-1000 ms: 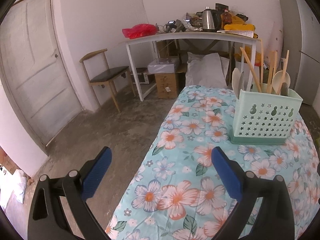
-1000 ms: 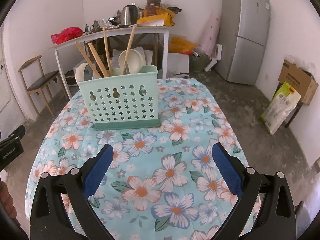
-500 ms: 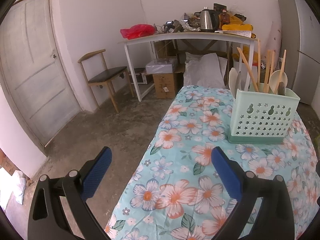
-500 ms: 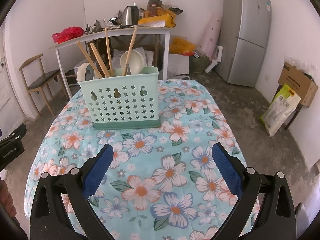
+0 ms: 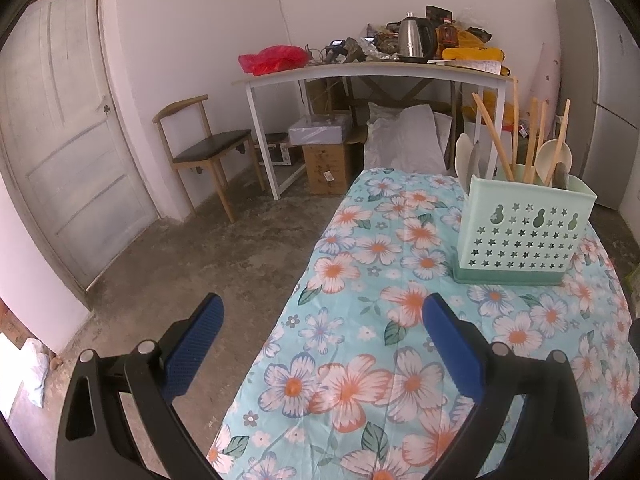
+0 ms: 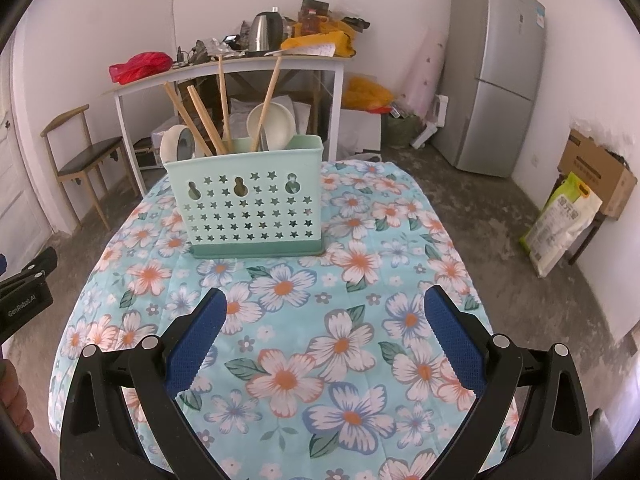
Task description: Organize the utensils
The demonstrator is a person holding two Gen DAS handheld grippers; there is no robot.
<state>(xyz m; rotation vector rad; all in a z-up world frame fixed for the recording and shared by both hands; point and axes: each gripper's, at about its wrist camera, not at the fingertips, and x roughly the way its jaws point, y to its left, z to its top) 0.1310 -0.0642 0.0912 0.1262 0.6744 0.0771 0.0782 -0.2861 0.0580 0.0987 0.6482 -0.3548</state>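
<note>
While both tongs, left gripper (image 5: 318,336) and right gripper (image 6: 324,330), gape empty, mint-green star-perforated plastic caddy (image 6: 248,204) ahead risks tipping if leaning wooden chopsticks (image 6: 200,120) snag.

Mint star-punched caddy (image 6: 248,200), floral turquoise tablecloth (image 6: 320,320)

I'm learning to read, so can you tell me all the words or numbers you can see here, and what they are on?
"GenRobot.AI": white letters on the black left hand-held gripper, seen at the edge of the right wrist view.
Green-and-white sack on the floor: large printed characters, too blurred to read.
Fridge: small sticker near the top, too small to read.
Paper on the white side table: marks, unreadable.
</note>
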